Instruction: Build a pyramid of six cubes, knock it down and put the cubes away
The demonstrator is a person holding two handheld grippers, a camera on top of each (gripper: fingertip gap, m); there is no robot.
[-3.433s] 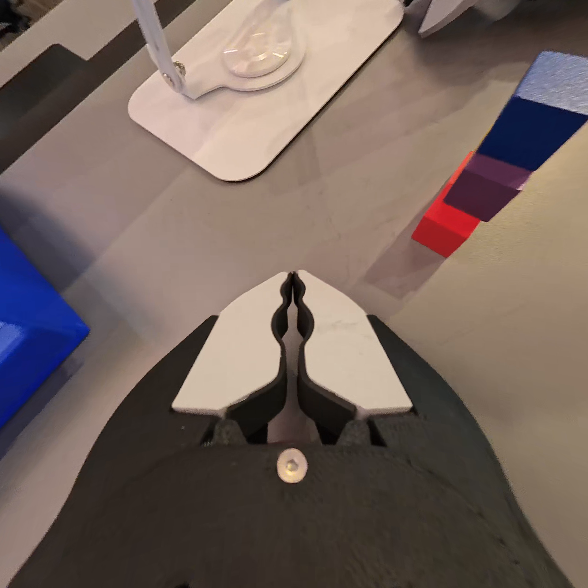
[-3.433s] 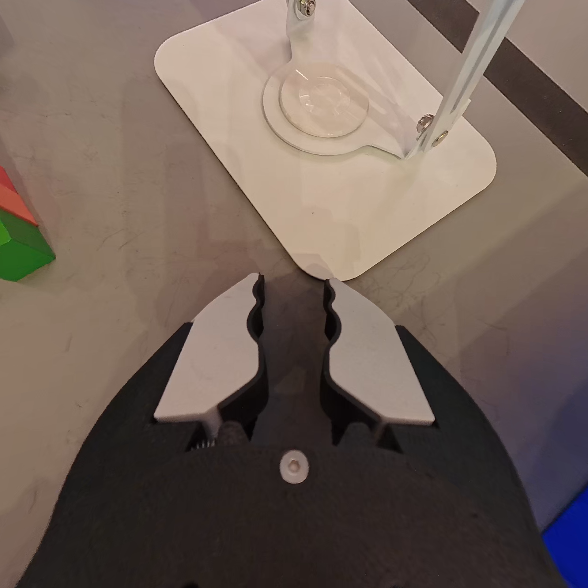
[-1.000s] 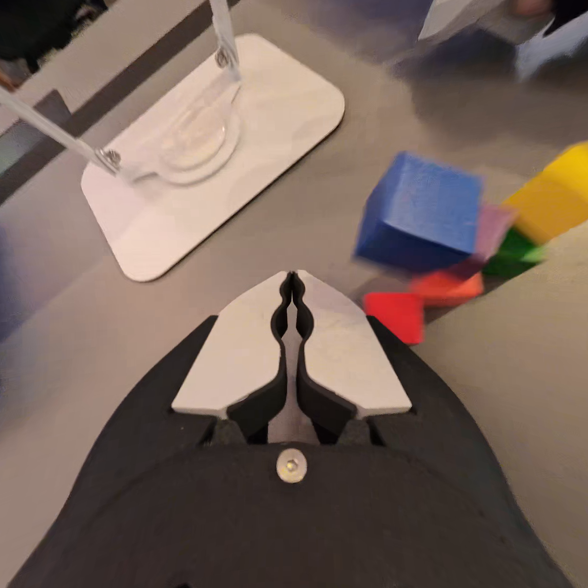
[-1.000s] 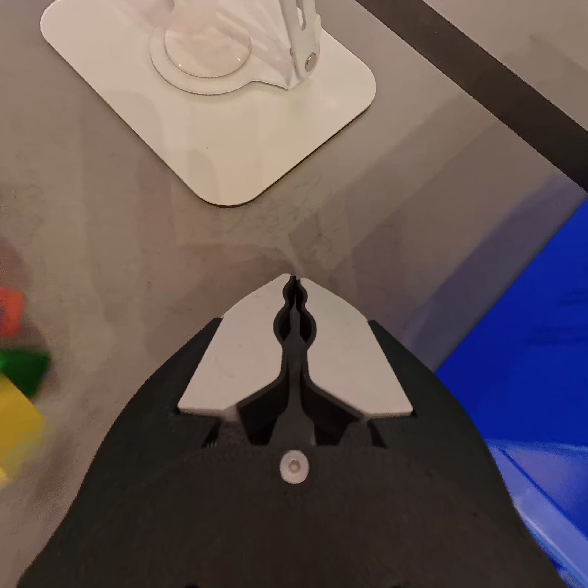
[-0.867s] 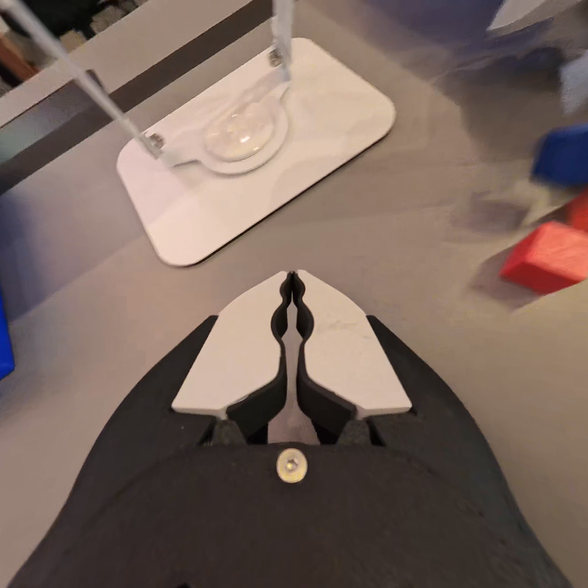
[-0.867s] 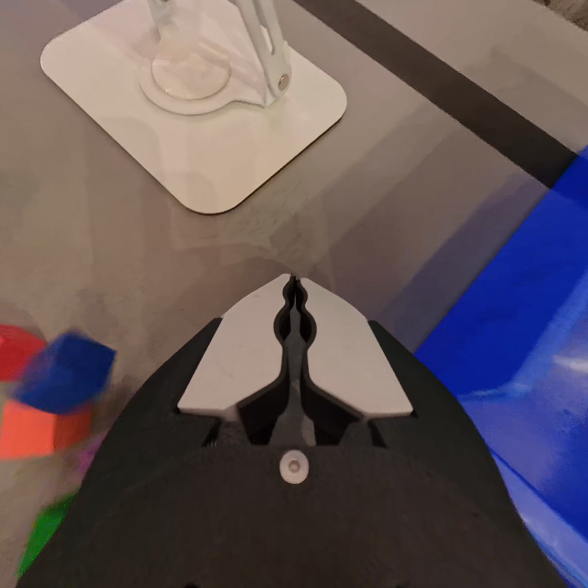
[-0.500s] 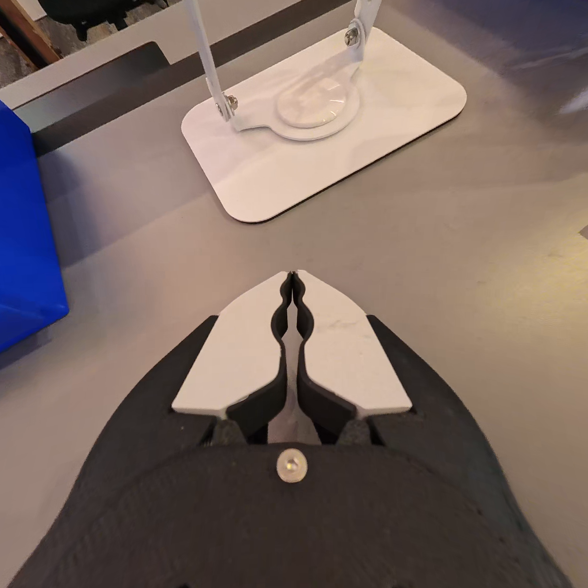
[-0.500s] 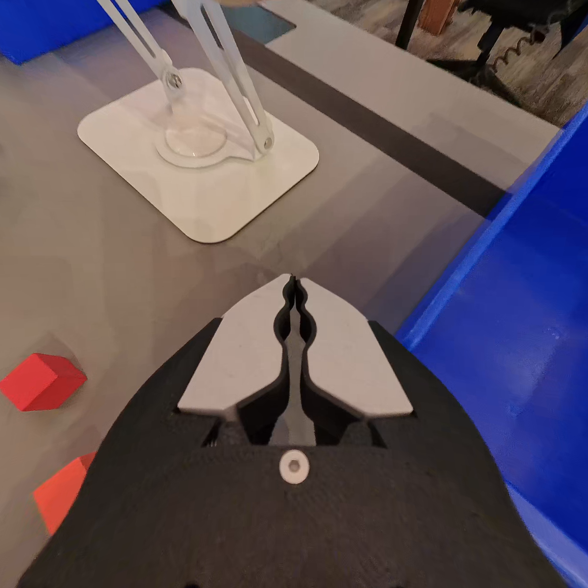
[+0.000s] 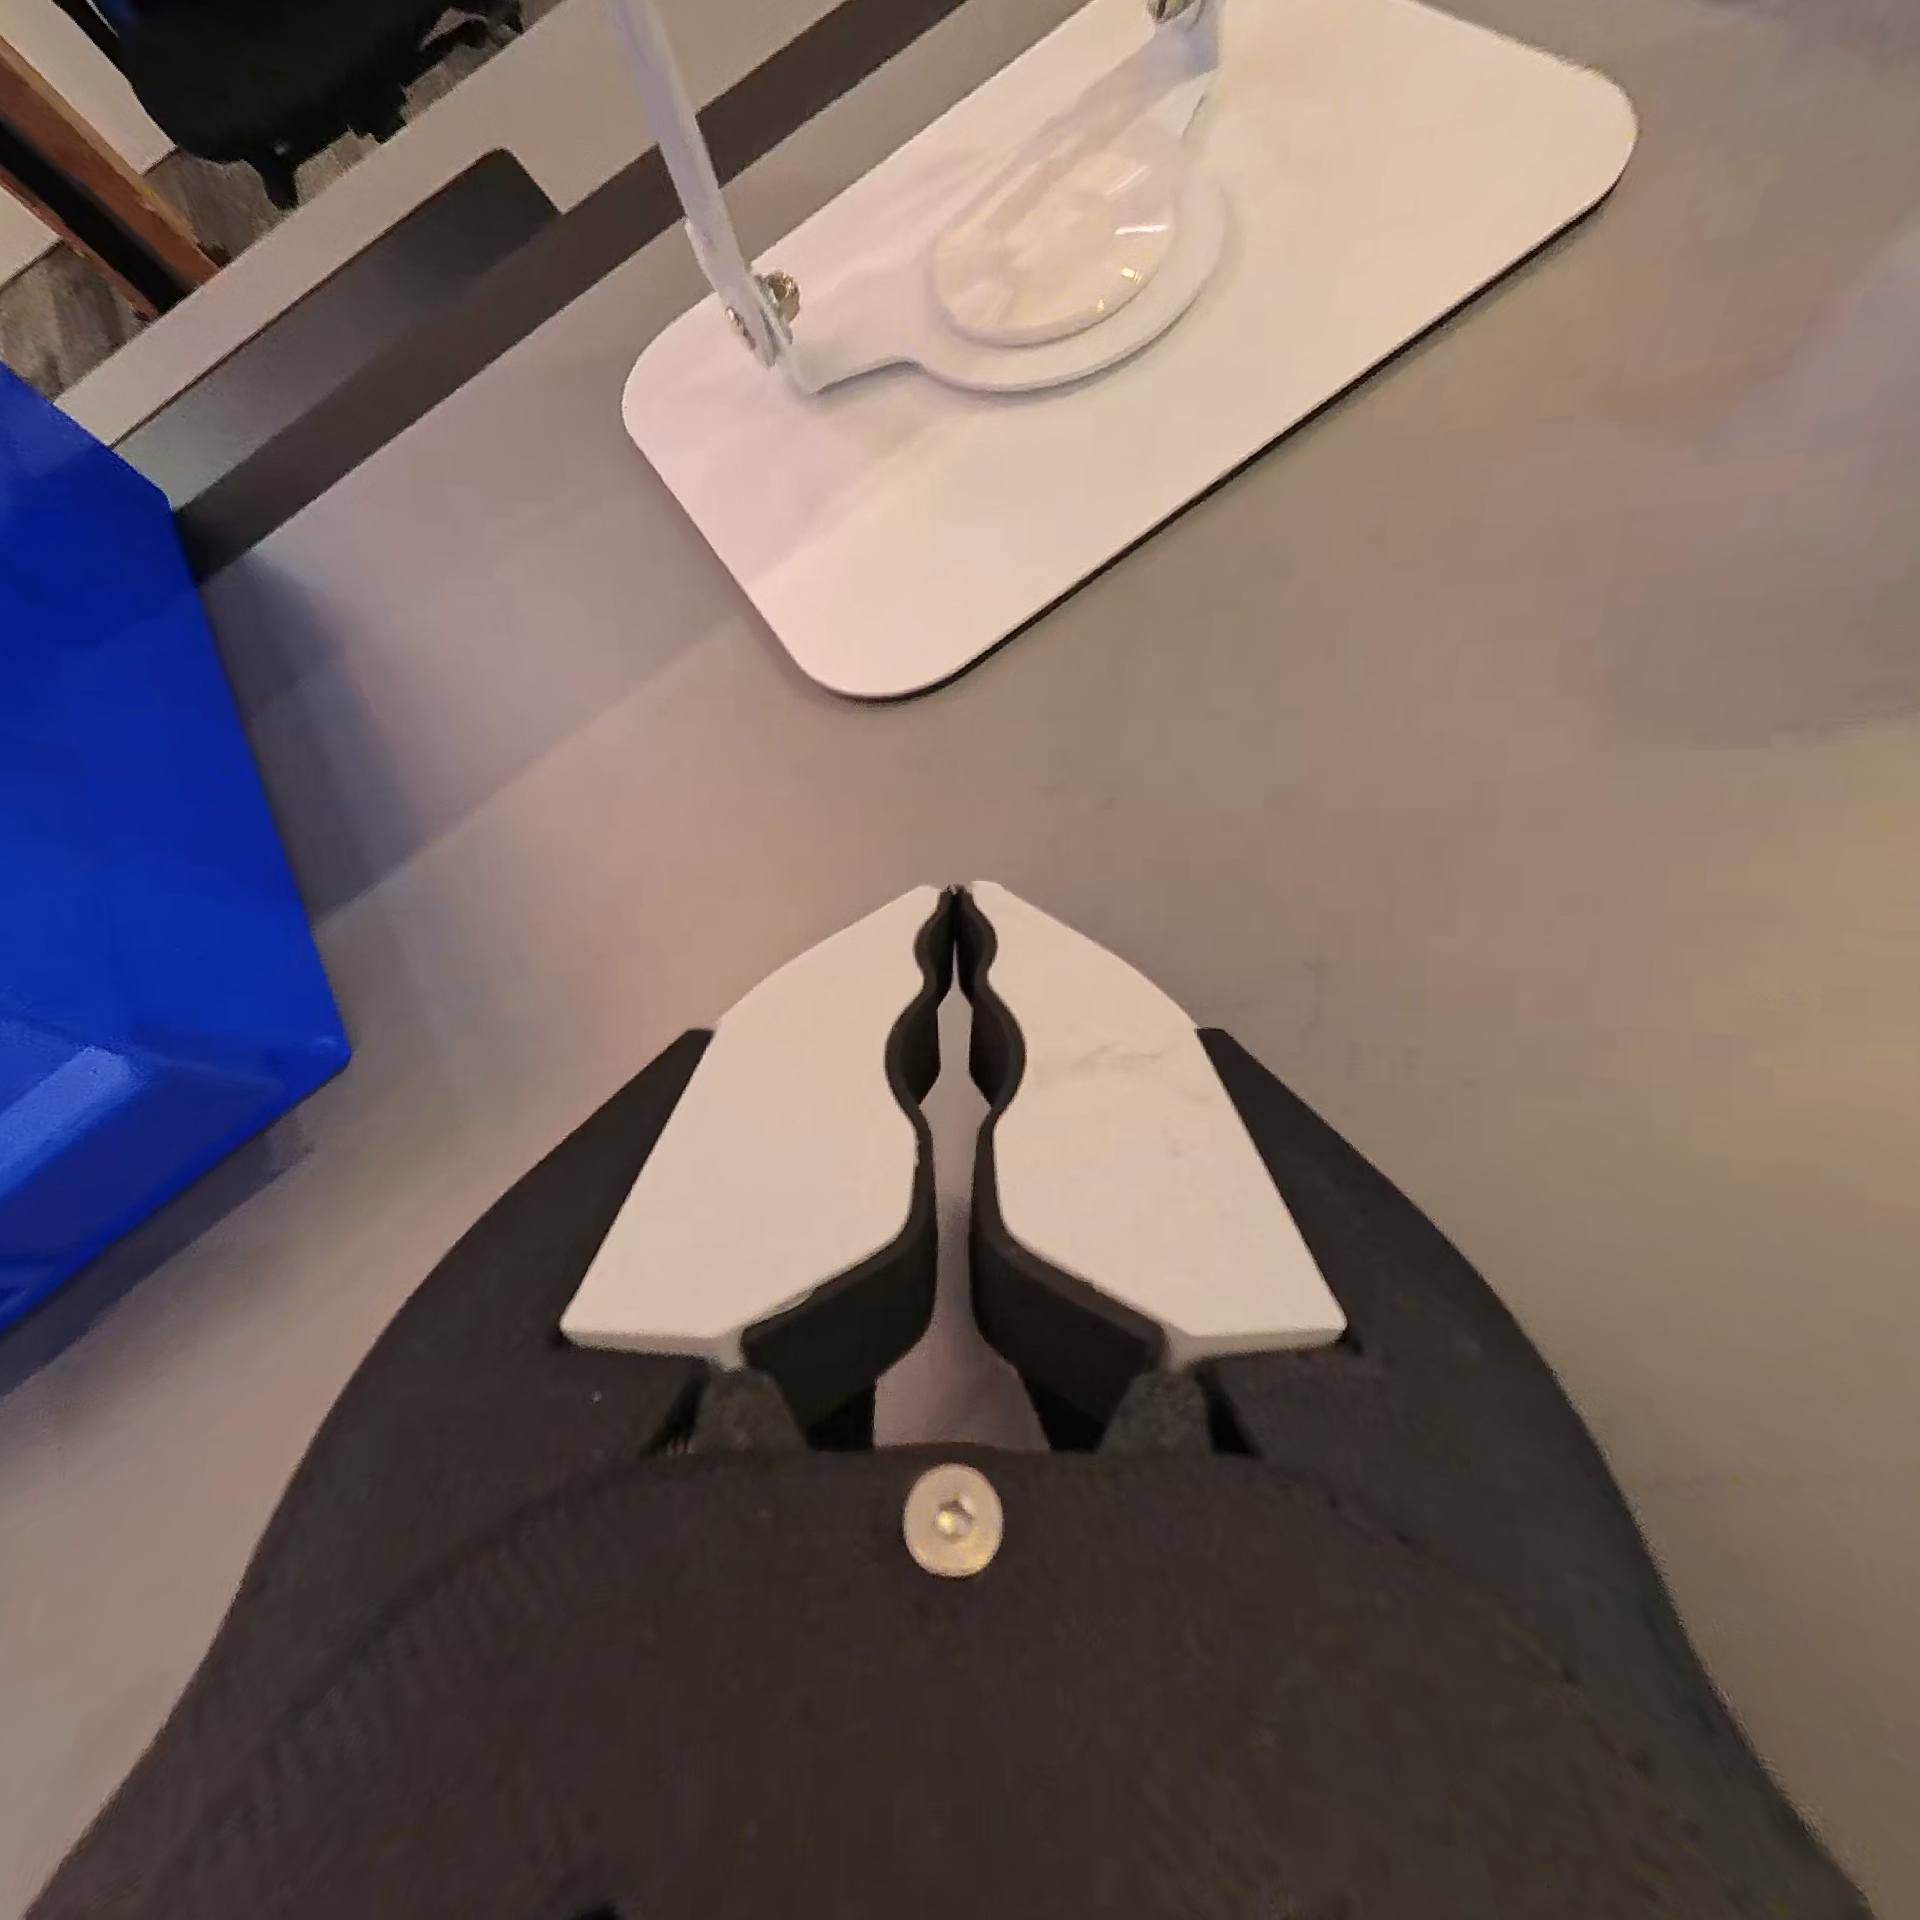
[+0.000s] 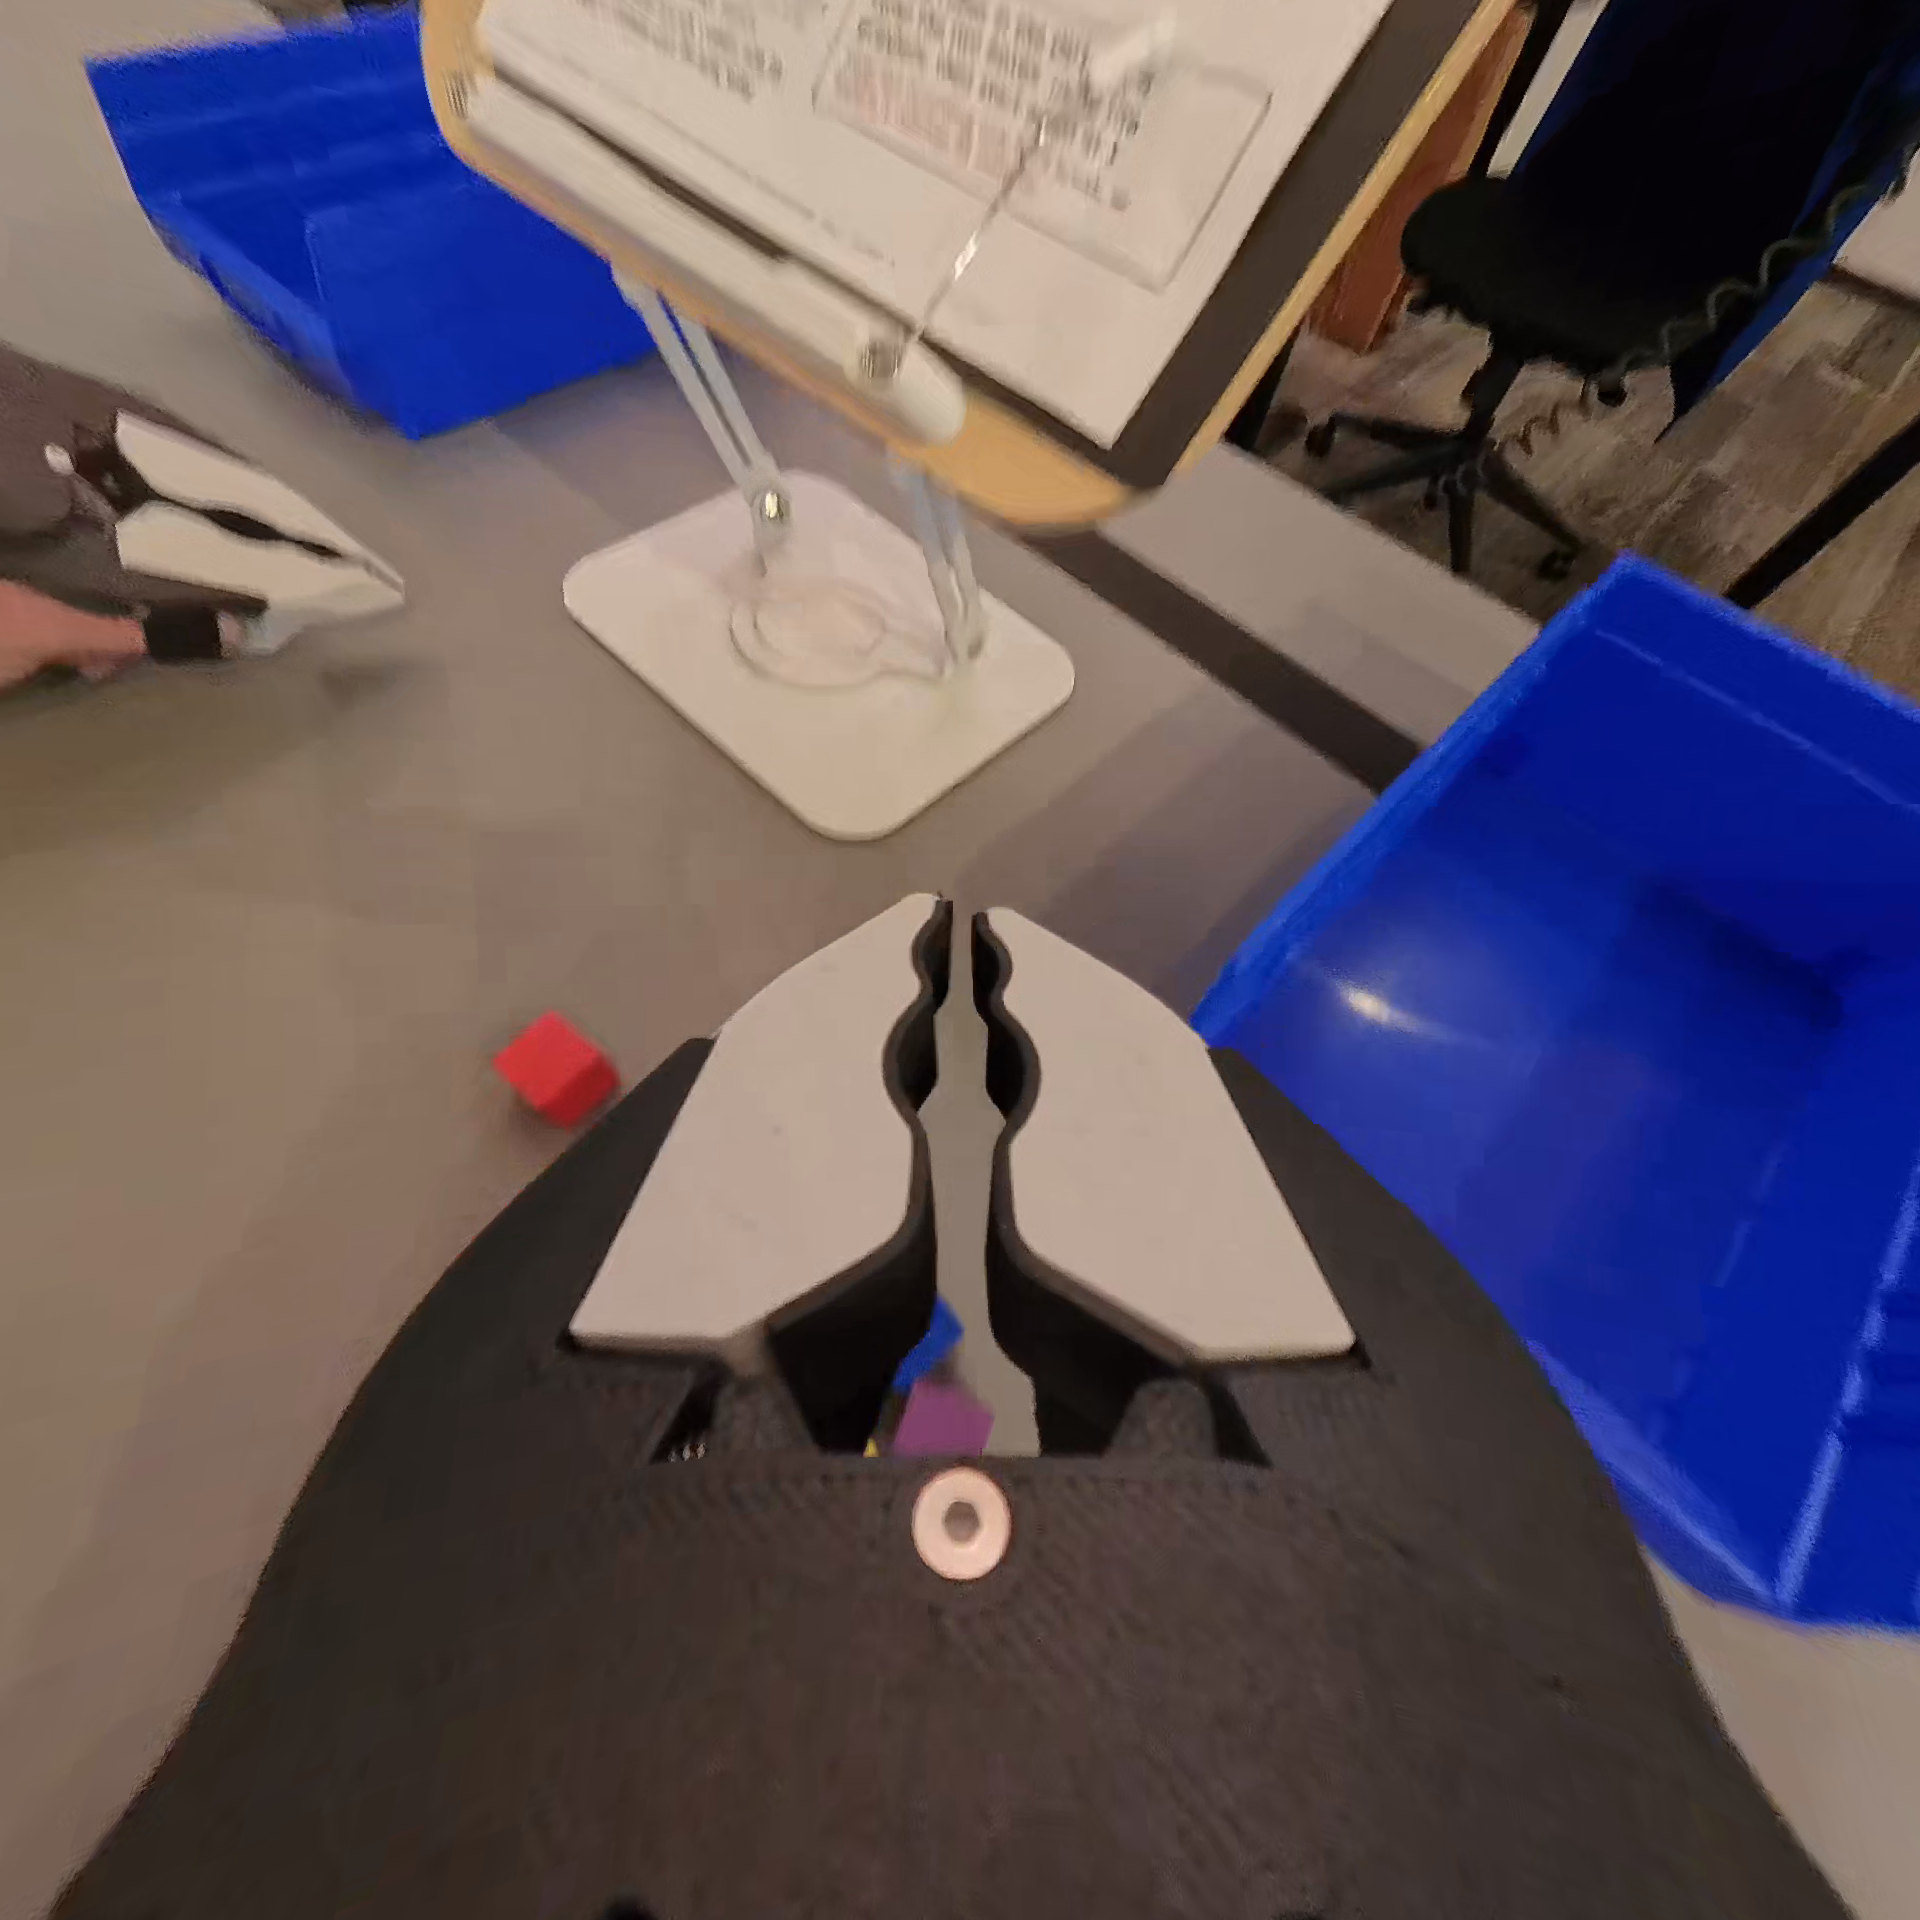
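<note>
The left hand-held gripper (image 9: 954,891) hangs over bare grey worktop (image 9: 1351,831) with its two white fingertips pressed together on nothing. Its own view takes in only the white base plate of a stand (image 9: 1122,416) ahead, a blue bin (image 9: 125,831) at the left edge, and a dark strip along the worktop's far side; no cube shows there.

The right hand-held gripper (image 10: 958,906) tells more. Its fingertips stand a narrow slit apart, with nothing between them. A red cube (image 10: 556,1065) lies on the worktop just left of its left finger, near the black body and apart from it. Through the gap at the root of the fingers, a purple cube (image 10: 940,1423) and a sliver of a blue cube (image 10: 935,1340) show on the worktop beneath the gripper, with a speck of yellow beside them too small to make out.

To the right, close beside the right finger, an open blue bin (image 10: 1558,1039) tilts its mouth toward the camera. Ahead stands the same white-based stand (image 10: 831,665), and this view alone shows the board (image 10: 935,208) it carries, with printed sheets on it. Behind the board sits a second blue bin (image 10: 395,260). At the far left, the left hand-held gripper (image 10: 390,582) appears side-on, blurred, well apart from the red cube, with a hand (image 10: 62,639) on it. An office chair (image 10: 1507,312) stands on the floor beyond the worktop.
</note>
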